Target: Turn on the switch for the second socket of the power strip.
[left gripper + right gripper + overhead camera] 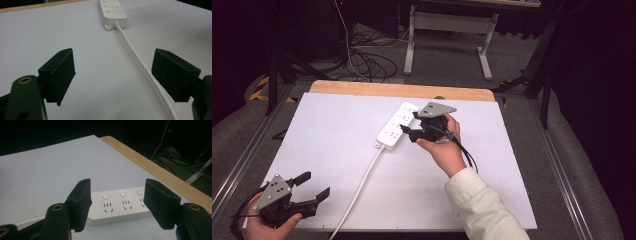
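While the white power strip (397, 126) lay slantwise just above the middle of the high view on the white desk (327, 130), the right gripper (408, 128) hung at its right-hand side, jaws parted with nothing between them. In the right gripper view the power strip sat just beyond the jaws, its sockets and round buttons facing up. Its white cable (360, 190) ran down toward the bottom edge. At lower left, the left gripper (312, 186) stood wide open and empty.

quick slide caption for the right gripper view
Open right gripper poised just above a white power strip on the white table.
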Action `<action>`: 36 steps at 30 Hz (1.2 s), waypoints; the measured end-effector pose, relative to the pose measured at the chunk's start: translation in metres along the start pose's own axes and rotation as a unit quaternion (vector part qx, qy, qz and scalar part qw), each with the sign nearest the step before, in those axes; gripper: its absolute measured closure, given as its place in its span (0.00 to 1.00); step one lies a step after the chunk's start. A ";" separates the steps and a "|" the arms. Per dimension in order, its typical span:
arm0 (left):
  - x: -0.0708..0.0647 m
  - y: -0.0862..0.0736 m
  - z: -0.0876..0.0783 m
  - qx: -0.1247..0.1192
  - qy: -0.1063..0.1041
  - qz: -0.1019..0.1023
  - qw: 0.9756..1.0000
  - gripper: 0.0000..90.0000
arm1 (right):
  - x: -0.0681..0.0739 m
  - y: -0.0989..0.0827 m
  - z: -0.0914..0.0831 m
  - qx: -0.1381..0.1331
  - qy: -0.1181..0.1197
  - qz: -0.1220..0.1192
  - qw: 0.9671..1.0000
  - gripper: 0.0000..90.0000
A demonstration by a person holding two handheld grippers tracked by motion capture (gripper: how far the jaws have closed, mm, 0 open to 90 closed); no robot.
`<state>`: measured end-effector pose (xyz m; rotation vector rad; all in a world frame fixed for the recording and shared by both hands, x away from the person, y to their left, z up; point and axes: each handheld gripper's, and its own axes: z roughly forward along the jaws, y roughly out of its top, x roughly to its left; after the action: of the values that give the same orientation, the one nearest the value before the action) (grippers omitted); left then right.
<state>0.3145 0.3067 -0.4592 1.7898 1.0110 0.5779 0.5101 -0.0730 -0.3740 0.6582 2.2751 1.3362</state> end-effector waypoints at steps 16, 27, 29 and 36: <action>-0.005 0.001 0.002 0.001 -0.008 0.015 1.000 0.18 | -0.003 -0.030 -0.067 -0.006 -0.007 0.003 1.000 0.37; -0.006 0.002 0.001 0.003 -0.008 0.017 1.000 0.18 | 0.004 -0.064 -0.104 -0.017 0.004 0.070 0.997 0.30; -0.006 0.002 0.001 0.003 -0.009 0.016 1.000 0.18 | 0.005 -0.071 -0.110 -0.025 0.005 0.075 0.997 0.29; -0.010 0.002 0.002 0.013 -0.009 0.034 0.999 0.17 | 0.005 -0.094 -0.125 -0.033 0.030 0.074 0.996 0.25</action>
<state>0.3113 0.2973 -0.4573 1.8544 0.9520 0.5930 0.4173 -0.1957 -0.4015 0.7887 2.2552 1.5119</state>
